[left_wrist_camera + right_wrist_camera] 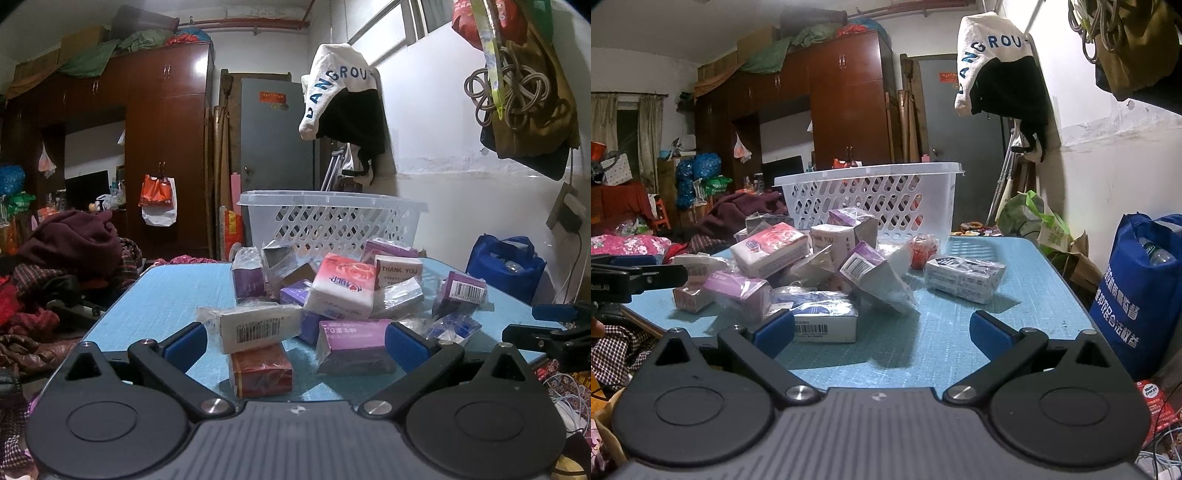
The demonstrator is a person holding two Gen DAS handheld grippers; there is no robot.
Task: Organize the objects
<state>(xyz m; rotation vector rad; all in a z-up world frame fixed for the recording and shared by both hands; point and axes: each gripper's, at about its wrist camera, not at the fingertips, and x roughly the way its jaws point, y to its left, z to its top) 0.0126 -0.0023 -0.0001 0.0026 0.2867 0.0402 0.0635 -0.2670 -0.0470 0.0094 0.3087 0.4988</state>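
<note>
A heap of small plastic-wrapped boxes and tissue packs lies on the blue table [173,288] [960,332]. Behind it stands a white slotted basket [332,202] [868,173]. My left gripper [295,347] is open at the near edge. A dark red box [260,371], a white barcoded box [258,326] and a purple pack [351,341] lie just past its fingers, untouched. My right gripper [882,332] is open over bare table. A blue-and-white barcoded box [820,317] lies by its left finger. A wrapped white box [964,277] and a red round item [923,249] lie apart on the right.
A full blue shopping bag [506,266] [1141,291] stands right of the table by the wall. Clothes [74,251] are piled to the left. A white and black jacket [343,96] hangs on the wall above the basket. Cables lie on the floor at the lower right.
</note>
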